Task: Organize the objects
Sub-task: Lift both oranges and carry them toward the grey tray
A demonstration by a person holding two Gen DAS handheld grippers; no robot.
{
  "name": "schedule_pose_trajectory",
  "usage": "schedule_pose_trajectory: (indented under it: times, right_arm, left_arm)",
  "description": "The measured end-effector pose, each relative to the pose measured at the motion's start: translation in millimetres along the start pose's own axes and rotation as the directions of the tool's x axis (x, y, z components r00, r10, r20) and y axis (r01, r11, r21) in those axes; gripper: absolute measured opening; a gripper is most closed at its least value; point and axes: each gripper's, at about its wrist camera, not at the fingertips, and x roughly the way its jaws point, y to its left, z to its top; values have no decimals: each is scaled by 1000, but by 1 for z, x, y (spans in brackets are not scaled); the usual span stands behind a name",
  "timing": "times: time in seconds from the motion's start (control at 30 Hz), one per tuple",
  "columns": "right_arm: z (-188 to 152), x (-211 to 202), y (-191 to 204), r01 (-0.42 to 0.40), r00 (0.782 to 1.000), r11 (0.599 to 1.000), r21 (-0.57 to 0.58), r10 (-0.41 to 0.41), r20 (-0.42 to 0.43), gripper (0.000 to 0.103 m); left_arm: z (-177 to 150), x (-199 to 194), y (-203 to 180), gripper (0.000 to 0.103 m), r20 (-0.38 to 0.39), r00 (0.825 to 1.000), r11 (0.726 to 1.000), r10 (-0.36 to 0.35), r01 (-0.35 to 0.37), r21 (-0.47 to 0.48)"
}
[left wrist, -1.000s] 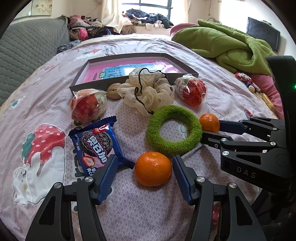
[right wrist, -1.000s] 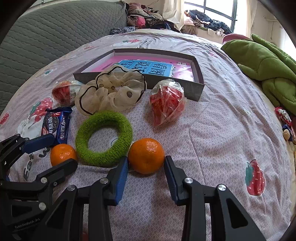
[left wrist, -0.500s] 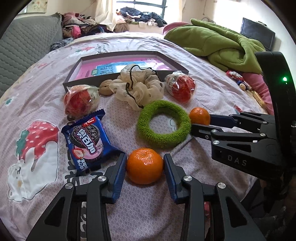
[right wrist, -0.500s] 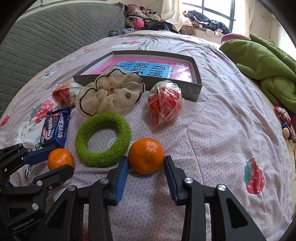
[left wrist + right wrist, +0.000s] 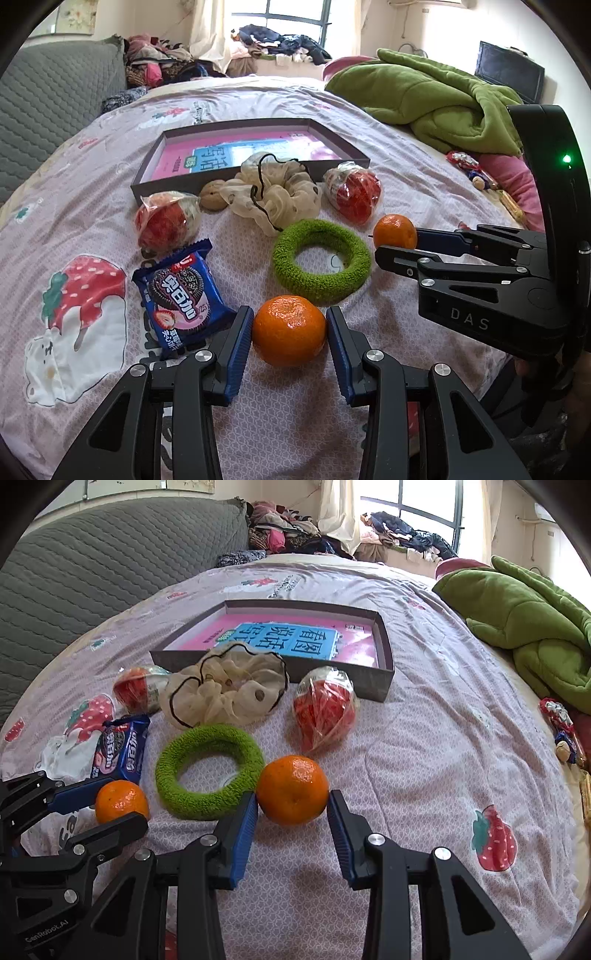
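Two round orange tangerines: one [image 5: 289, 329] pinched by left gripper [image 5: 289, 341], one [image 5: 292, 789] by right gripper [image 5: 291, 821], on bedspread [image 5: 424, 746].
Red wrapped snacks: two [image 5: 168, 221] [image 5: 354, 195].
Fabric scrunchies: green [image 5: 321, 260], cream [image 5: 273, 195].

A wide bed [image 5: 332, 107] with a lilac sheet printed with strawberries fills the room, and a grey quilted headboard [image 5: 110, 557] stands along one side of it. A crumpled green blanket [image 5: 436, 99] lies on the other side, near a dark screen [image 5: 509, 75] by the pale wall. Daylight comes through a window [image 5: 424, 506] with light curtains, and piles of clothes [image 5: 280, 46] lie under it.
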Motion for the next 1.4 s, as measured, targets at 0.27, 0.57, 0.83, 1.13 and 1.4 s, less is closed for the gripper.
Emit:
schedule_pose_trajectory:
  times: [0.27, 0.57, 0.83, 1.13, 1.4]
  right_arm:
    - [8, -6, 2, -2, 1000, 1000, 1, 2, 25, 39]
    - [9, -7, 2, -4, 999, 1000, 2, 4, 32, 39]
    - [11, -10, 2, -8, 999, 1000, 5, 8, 39, 39]
    - [21, -16, 4, -9, 998, 1000, 2, 9, 68, 39]
    - [29, -16, 8, -15, 997, 1000, -7, 15, 80, 39]
  left_arm:
    - [4, -6, 0, 42, 21, 1000, 1000, 0, 0, -5]
    - [4, -9, 1, 42, 21, 1000, 1000, -4, 5, -7]
    - [6, -15, 3, 42, 38, 999, 1000, 8, -8, -10]
    - [20, -22, 8, 42, 70, 997, 999, 34, -33, -10]
    - [32, -20, 14, 42, 85, 995, 998, 55, -54, -10]
